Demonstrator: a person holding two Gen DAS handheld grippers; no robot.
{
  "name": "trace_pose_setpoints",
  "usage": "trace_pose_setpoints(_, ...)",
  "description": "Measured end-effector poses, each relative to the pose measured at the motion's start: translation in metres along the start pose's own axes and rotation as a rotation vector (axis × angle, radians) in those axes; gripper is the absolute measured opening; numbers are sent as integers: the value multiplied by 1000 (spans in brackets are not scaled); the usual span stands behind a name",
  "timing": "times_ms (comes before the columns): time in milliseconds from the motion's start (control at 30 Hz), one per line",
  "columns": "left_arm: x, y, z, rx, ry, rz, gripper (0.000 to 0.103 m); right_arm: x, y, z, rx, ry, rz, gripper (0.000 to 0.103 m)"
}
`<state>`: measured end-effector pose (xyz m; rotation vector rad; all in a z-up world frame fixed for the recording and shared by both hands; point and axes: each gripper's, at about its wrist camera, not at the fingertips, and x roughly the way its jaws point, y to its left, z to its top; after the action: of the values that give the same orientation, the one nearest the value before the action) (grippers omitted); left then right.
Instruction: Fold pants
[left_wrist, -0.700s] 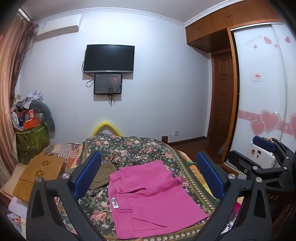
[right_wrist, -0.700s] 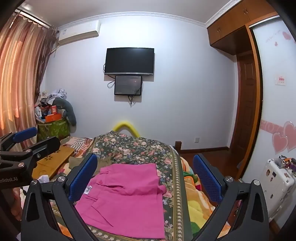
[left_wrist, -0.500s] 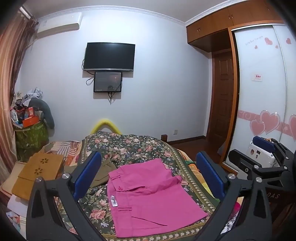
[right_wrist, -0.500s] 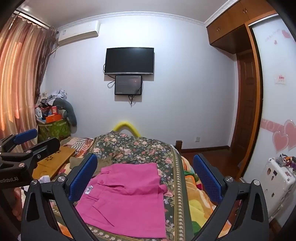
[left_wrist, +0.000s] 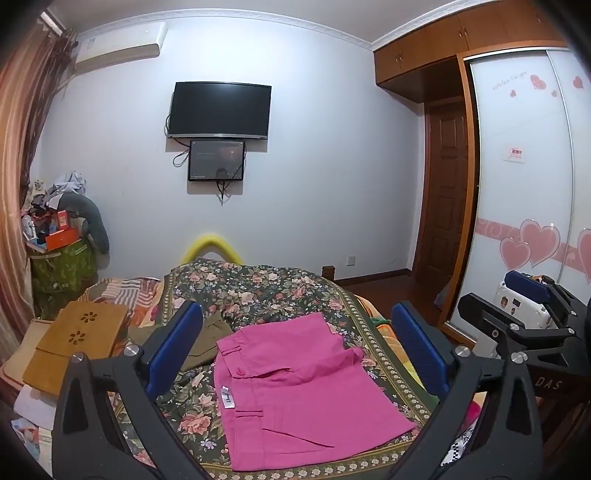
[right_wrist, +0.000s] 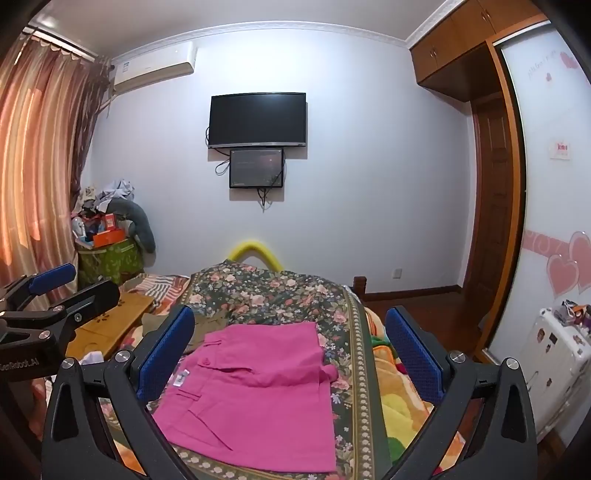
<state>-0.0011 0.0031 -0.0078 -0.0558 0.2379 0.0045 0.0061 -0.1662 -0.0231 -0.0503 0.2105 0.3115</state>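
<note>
Pink pants lie folded flat on the floral bedspread, waistband to the left with a white label. They also show in the right wrist view. My left gripper is open and empty, held above and in front of the pants. My right gripper is open and empty, also held above them. The right gripper shows at the right edge of the left wrist view; the left gripper shows at the left edge of the right wrist view.
An olive garment lies left of the pants. A wooden lap table sits at the bed's left. A cluttered green bin stands by the curtain. A white suitcase and wardrobe are on the right.
Both grippers have risen and tilted up very slightly; the pants sit a little lower in both views. The pants have not moved.
</note>
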Motion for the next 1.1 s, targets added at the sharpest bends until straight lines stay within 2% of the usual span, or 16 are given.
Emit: trace_pose_setpoints(1100,1,1,3,-1,4,0,103,-1,-4,4,21,9,12,103)
